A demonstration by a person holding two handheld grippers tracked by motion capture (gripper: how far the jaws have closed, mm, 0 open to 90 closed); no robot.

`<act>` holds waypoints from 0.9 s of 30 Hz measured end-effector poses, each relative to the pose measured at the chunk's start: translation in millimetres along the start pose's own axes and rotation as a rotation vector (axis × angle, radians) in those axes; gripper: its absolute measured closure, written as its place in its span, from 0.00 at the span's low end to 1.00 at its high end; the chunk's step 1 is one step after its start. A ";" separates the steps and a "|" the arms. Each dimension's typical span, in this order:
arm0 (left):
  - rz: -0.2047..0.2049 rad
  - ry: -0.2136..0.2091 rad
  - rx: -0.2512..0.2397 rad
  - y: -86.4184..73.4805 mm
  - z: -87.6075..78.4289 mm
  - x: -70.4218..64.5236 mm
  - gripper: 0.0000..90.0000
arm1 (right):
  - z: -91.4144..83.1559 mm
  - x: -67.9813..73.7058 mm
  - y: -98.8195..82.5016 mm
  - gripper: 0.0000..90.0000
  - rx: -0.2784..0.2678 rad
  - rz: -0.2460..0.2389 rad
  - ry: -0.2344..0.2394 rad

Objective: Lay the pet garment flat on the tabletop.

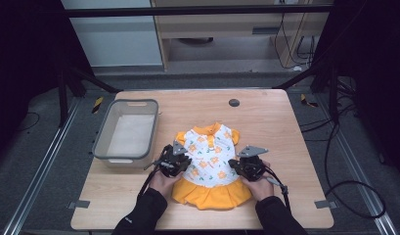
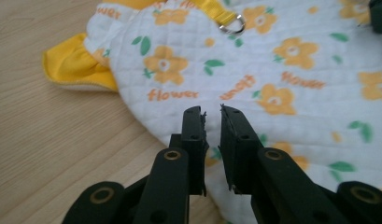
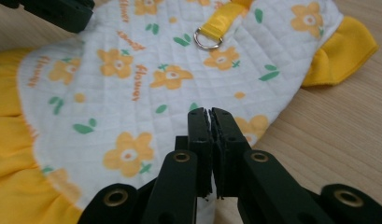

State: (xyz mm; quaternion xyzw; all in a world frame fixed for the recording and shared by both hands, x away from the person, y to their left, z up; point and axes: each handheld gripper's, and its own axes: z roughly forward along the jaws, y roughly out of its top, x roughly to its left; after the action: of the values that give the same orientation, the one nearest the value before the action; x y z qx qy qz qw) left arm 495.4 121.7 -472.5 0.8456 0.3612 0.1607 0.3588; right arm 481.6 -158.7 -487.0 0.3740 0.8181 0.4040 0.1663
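Hovering both tongs over the little dress (image 1: pixel 209 164) flat on the desk (image 1: pixel 285 196). Left tongs (image 2: pixel 213 111) stand slightly parted, empty; right tongs (image 3: pixel 210 112) are clenched on nothing, flanking its 2 sides for folding, I judge.

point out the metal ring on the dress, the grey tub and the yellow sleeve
metal ring (image 3: pixel 208 39), right gripper view, on the lower curve of the ring below its yellow strap
grey tub (image 1: pixel 103 135), high view, on its left rim
yellow sleeve (image 2: pixel 73 65), left gripper view, on the ruffled yellow fabric
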 end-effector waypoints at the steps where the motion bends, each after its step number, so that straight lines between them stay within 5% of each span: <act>1: 0.008 -0.008 0.002 -0.2 -2.3 -3.8 0.87 | -4.5 2.3 -0.9 0.97 -0.005 -0.002 0.010; 6: 0.084 -0.023 0.072 -18.8 -5.4 -21.8 0.86 | -17.5 12.1 -14.5 0.97 0.031 -0.026 0.045; 13: 0.091 -0.039 0.102 -31.3 -10.5 -22.2 0.85 | -20.0 22.0 -29.1 0.98 0.102 -0.036 0.070; 21: 0.090 -0.023 0.092 -38.0 -15.8 -24.8 0.84 | -27.4 37.7 -37.3 0.98 0.107 -0.042 0.088; 27: 0.069 -0.022 0.021 -36.5 -33.4 -26.2 0.69 | -32.2 32.7 -33.1 0.92 0.051 -0.014 0.100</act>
State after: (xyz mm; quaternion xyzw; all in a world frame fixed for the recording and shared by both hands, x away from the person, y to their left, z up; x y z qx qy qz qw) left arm 441.6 136.6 -476.1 0.8629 0.3294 0.1598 0.3483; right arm 425.7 -164.6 -492.1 0.3516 0.8381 0.4000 0.1182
